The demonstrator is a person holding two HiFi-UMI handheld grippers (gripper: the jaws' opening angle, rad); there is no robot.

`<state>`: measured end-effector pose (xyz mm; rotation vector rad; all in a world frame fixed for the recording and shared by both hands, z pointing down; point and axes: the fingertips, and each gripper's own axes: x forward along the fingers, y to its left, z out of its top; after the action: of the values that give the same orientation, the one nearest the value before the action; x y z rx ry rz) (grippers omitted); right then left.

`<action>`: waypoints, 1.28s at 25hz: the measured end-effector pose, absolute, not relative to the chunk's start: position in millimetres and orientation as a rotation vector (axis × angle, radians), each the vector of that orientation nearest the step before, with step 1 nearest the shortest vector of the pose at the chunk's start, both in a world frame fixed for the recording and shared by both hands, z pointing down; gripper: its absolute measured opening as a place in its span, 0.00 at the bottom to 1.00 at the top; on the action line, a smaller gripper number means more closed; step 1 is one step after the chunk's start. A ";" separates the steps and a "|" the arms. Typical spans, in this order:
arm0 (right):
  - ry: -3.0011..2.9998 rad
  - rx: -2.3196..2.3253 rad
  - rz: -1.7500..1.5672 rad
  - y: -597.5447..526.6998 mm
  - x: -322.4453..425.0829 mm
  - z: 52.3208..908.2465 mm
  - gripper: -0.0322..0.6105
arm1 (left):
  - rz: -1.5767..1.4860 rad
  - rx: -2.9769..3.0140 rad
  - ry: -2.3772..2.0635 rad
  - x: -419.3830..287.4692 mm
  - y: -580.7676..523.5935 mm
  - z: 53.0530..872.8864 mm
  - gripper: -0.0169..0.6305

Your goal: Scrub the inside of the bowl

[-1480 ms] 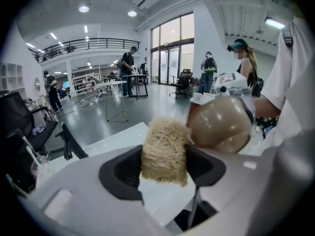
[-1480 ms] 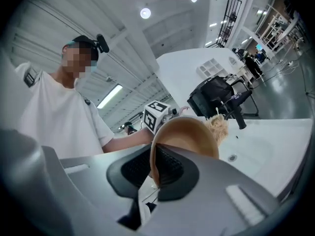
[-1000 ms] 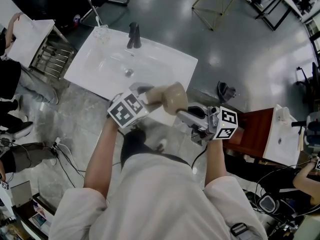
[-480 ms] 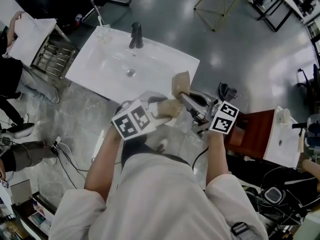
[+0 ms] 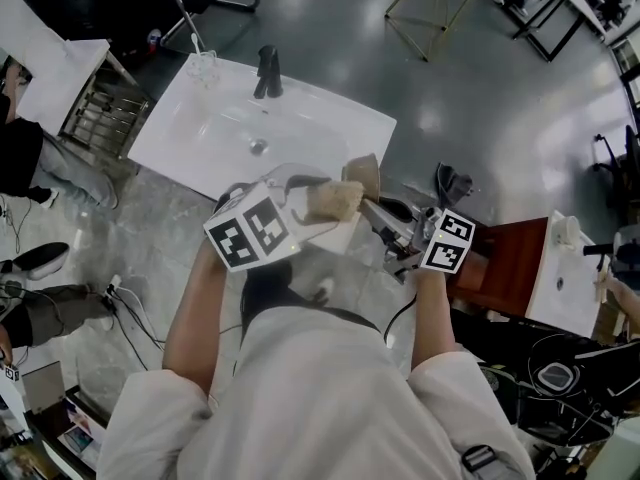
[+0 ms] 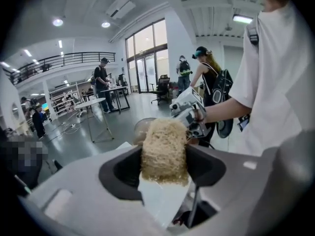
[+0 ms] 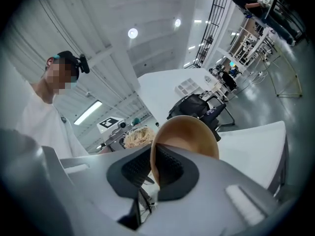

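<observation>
Two tight grips: right hand-held gripper [image 7: 151, 157] on bowl [image 7: 191, 131] rim, left one [image 6: 164, 170] on scrubber [image 6: 163, 140].

Straw-coloured scrubber [image 6: 164, 149], brown bowl [image 7: 189, 132], white sink [image 5: 300, 128], black-and-white patterned marker cube [image 5: 248, 230].

sponge [image 6: 164, 149]: coarse, fibrous, straw-coloured, rough and matt. bowl [image 7: 189, 132]: smooth tan surface with a dull sheen. pads [image 7: 170, 165] of the right gripper [image 7: 151, 168]: black, ribbed, matt, set in smooth grey plastic. sink [image 5: 320, 118]: white, glossy. tap [image 5: 266, 71]: dark, matt. floor [image 5: 480, 88]: polished grey, reflecting the lamps. shirt [image 5: 320, 398]: white cloth, matt.
</observation>
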<state>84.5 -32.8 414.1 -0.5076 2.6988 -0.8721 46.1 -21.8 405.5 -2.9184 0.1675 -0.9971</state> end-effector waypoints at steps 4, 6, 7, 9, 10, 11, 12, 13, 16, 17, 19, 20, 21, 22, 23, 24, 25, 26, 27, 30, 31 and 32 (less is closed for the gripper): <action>2.742 -0.486 -0.877 -23.6 82.2 423.6 0.07 | -0.961 -2.934 0.128 52.9 -24.1 399.9 0.42; 2.842 -0.431 -0.857 -12.6 71.4 428.3 0.07 | -0.958 -2.948 0.141 56.4 -29.3 396.8 0.42; 2.867 -0.394 -0.848 -7.2 67.0 427.8 0.07 | -0.967 -2.955 0.148 57.7 -32.5 396.8 0.42; 2.865 -0.347 -0.838 -0.9 65.0 425.2 0.08 | -0.981 -2.980 0.156 58.3 -38.6 398.7 0.42; 2.858 -0.337 -0.838 0.8 65.8 425.0 0.08 | -0.985 -2.994 0.161 57.4 -41.3 399.9 0.42; 2.853 -0.329 -0.839 2.2 66.6 425.4 0.08 | -0.990 -3.005 0.171 55.8 -44.1 401.3 0.42; 2.850 -0.319 -0.841 3.6 67.2 426.0 0.08 | -0.990 -3.014 0.187 54.0 -47.2 402.8 0.42; 2.847 -0.308 -0.843 4.9 67.9 426.3 0.08 | -0.984 -3.028 0.210 52.4 -50.8 404.0 0.42; 2.844 -0.285 -0.845 8.3 70.2 426.0 0.08 | -0.962 -3.067 0.302 47.8 -64.6 409.4 0.42; 2.849 -0.274 -0.846 9.8 69.9 426.0 0.08 | -0.969 -3.071 0.336 45.2 -69.7 413.2 0.42; 2.852 -0.239 -0.850 12.8 67.9 424.8 0.08 | -1.008 -3.065 0.399 37.8 -79.9 424.0 0.42; 2.842 -0.219 -0.851 14.3 67.0 422.7 0.08 | -1.036 -3.055 0.425 33.8 -84.0 430.6 0.42; 2.822 -0.201 -0.850 15.5 67.0 419.3 0.08 | -1.066 -3.043 0.442 30.2 -86.5 437.8 0.42; 2.792 -0.187 -0.848 16.0 68.0 414.9 0.08 | -1.098 -3.033 0.448 27.4 -86.9 445.5 0.42; 2.757 -0.182 -0.845 15.3 70.0 410.2 0.08 | -1.129 -3.030 0.446 25.3 -85.1 453.4 0.42; 2.722 -0.185 -0.843 12.9 72.4 405.9 0.08 | -1.152 -3.033 0.440 24.2 -82.0 460.7 0.42; 2.691 -0.198 -0.842 8.8 74.9 402.4 0.08 | -1.167 -3.039 0.435 23.6 -78.7 466.8 0.42; 2.664 -0.220 -0.841 3.5 77.5 399.6 0.08 | -1.181 -3.044 0.433 22.8 -75.4 471.9 0.42; 2.639 -0.248 -0.840 -2.7 80.4 397.5 0.08 | -1.199 -3.046 0.432 21.7 -71.8 475.9 0.42; 2.586 -0.373 -0.834 -22.0 90.0 396.2 0.08 | -1.234 -3.040 0.412 20.9 -57.6 479.9 0.42; 2.581 -0.424 -0.834 -27.8 92.2 398.0 0.08 | -1.229 -3.038 0.403 22.6 -51.8 477.8 0.42; 2.587 -0.471 -0.836 -32.2 92.8 400.7 0.08 | -1.218 -3.035 0.396 24.8 -46.2 474.4 0.42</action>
<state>92.8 -32.2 400.7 -0.4707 2.5867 -0.8355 24.8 -46.2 474.4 -3.0351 0.3965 -1.2183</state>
